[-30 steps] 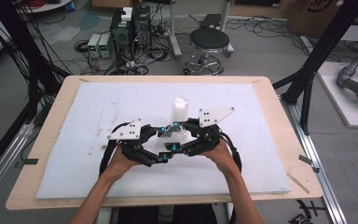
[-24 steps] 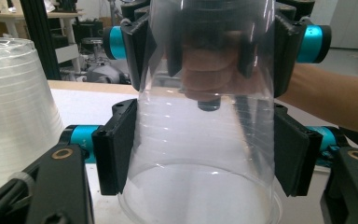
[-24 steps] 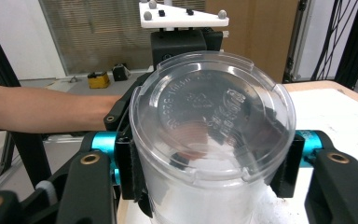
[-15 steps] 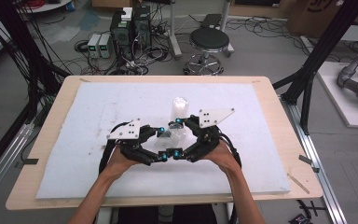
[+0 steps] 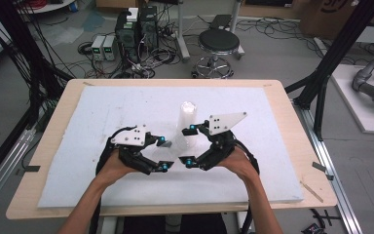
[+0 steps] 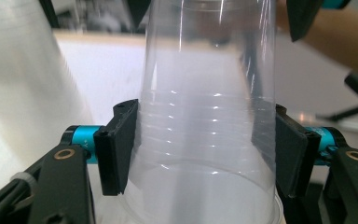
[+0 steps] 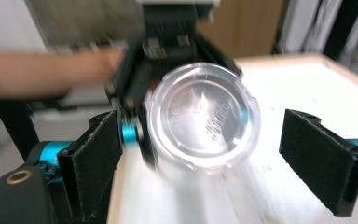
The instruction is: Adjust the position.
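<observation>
White foam underlies left gripper [image 5: 163,153] fingers seemingly pinching clear cup [image 6: 207,121]; right gripper [image 5: 189,145] fingers spread.

A black stool [image 5: 217,43] (round seat) behind the table [image 5: 292,126].

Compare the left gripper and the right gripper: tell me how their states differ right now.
The left gripper has its pads pressed against both sides of a clear plastic cup; the right gripper stands open, with a gap between its pads and the cup's end, which faces its camera. In the high view, the left gripper sits nearer the person, while the right gripper reaches farther up the table. Both have black pads, blue fittings and a grey plate, and each is held in one hand.
</observation>
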A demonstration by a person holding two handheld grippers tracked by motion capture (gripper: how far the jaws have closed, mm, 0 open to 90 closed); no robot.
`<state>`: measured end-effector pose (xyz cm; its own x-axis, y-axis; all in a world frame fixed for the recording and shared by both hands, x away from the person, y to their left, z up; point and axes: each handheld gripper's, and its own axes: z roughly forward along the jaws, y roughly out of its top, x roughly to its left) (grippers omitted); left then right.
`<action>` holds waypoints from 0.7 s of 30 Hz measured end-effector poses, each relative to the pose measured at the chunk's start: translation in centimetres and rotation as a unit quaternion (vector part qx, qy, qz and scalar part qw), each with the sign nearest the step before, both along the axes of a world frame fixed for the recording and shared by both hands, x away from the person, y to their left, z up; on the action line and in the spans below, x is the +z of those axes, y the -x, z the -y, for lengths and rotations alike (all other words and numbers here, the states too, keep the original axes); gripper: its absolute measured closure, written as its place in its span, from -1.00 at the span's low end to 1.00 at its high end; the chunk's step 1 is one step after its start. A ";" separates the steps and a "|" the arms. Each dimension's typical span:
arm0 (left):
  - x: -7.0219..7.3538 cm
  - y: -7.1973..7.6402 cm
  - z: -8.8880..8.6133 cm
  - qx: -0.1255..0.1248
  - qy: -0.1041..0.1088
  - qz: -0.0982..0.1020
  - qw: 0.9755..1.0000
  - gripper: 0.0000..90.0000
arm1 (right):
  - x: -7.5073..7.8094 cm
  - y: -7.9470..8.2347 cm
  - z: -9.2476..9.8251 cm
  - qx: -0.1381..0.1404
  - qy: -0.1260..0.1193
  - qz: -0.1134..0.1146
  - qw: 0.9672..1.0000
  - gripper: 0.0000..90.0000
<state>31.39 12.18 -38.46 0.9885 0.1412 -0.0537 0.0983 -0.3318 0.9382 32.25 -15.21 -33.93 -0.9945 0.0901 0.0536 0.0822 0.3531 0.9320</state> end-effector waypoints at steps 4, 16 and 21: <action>1.0 -0.2 -0.2 -0.019 -0.090 -0.013 0.996 -0.28 | 0.5 0.1 -0.2 0.008 0.078 0.005 0.997 -0.68; 2.8 -1.0 0.6 -0.040 -0.242 -0.055 0.968 -0.28 | 0.8 -0.3 -2.0 0.026 0.264 0.011 0.964 -0.67; 3.3 -1.3 1.1 -0.037 -0.277 -0.062 0.958 -0.28 | 0.7 -0.4 -2.4 0.027 0.313 0.020 0.949 -0.67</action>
<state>32.71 11.03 -35.20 0.9879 0.1113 -0.1083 0.1542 -0.7860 0.5987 32.63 -12.79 -33.20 -0.9987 0.0412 -0.0313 0.0177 0.8409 0.5409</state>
